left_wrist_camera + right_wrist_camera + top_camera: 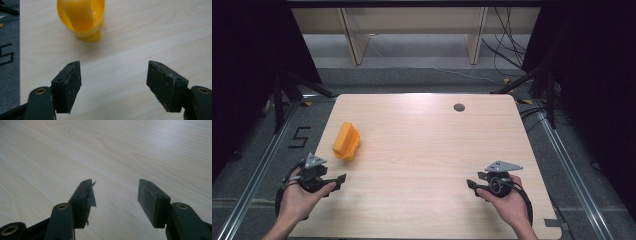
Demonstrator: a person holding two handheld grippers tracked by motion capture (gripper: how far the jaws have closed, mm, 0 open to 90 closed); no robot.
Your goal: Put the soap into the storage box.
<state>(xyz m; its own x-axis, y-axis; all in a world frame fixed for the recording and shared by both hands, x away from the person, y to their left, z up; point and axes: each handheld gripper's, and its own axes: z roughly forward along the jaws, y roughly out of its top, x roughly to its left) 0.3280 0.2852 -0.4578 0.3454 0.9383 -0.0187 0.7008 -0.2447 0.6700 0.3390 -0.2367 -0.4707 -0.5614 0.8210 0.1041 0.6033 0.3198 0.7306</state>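
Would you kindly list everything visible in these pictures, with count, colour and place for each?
Orange plastic scoop-like container: one, orange-yellow, lying on its side near the table's left edge, ahead of the left gripper; its open mouth faces that gripper's camera.
Light wooden table: one, pale wood grain, centre of the high view.
Round grey grommet: one, dark grey, set in the tabletop near the far edge.
Wooden shelf frame: one, pale wood, on the floor beyond the table.
Black cables: several, on the floor at far right.
Left gripper: one, black, near-left corner, jaws apart with nothing between.
Right gripper: one, black, near-right, jaws apart over bare wood.
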